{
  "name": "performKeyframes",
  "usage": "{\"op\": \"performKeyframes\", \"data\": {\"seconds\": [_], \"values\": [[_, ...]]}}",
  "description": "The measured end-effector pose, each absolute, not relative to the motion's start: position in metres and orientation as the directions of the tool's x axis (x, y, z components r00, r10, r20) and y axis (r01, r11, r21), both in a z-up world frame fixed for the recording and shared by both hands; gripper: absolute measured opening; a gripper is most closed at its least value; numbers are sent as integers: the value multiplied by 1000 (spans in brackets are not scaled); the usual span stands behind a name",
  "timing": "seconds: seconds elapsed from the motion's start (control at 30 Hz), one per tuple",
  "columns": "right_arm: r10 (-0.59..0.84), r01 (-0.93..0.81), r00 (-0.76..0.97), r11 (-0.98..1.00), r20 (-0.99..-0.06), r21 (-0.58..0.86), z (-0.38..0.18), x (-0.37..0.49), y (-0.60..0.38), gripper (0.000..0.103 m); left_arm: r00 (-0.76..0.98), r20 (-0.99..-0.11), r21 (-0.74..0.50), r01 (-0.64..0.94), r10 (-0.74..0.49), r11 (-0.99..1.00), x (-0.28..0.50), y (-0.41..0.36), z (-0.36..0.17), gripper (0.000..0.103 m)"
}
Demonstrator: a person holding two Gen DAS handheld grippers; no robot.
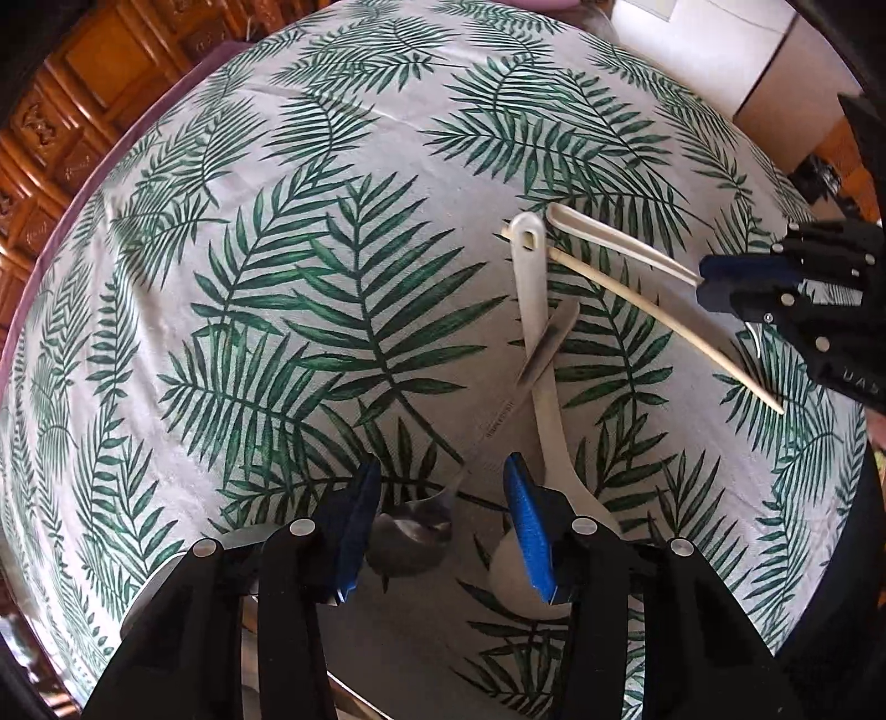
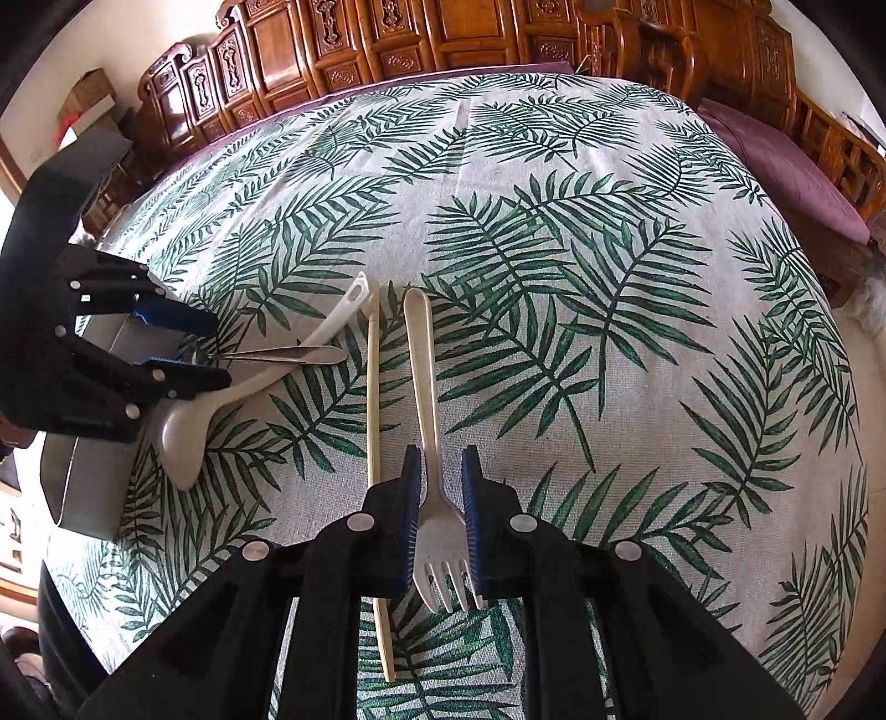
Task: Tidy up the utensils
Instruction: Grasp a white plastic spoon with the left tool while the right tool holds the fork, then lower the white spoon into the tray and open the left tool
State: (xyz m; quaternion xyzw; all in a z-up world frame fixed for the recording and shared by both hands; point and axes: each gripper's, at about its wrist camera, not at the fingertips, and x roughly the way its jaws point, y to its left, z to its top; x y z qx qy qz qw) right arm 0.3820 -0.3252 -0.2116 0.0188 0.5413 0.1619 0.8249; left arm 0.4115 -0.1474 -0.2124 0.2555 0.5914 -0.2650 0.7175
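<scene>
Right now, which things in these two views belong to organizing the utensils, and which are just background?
Job in hand:
- white fork, between the right gripper pads
- metal spoon, under the left gripper
- white ladle
- chopstick
- metal tray

Just there:
- leaf-print tablecloth
- carved wooden cabinets
- purple cushion

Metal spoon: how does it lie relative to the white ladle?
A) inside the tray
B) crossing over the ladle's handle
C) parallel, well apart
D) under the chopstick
B: the metal spoon's handle runs diagonally across the white ladle's handle, lying on top of it.
</scene>
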Motion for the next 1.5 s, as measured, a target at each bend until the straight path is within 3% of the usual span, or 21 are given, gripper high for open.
{"op": "performKeyframes", "data": {"seconds": [0.1,0.13,0.33,0.53,0.67,1.5], "values": [[291,-246,362,946,-886,210,-212,381,-326,17,186,-980,72,670,-73,739,414,-148,-212,42],[293,-244,362,946,-885,213,-212,381,-326,17,181,-980,60,672,-86,738,414,-149,-212,31],[284,-230,352,950,-892,212,-213,383,-325,19,188,-973,28,672,-134,740,412,-158,-209,2],[228,-253,373,958,-899,138,-214,384,-315,19,234,-956,5,612,-175,791,404,-151,-198,1],[201,-241,377,964,-904,114,-214,385,-315,8,281,-934,-26,563,-221,826,399,-138,-176,1],[271,-244,468,954,-841,172,-141,321,-294,7,471,-820,-115,422,-325,899,306,-66,-91,1]]}}
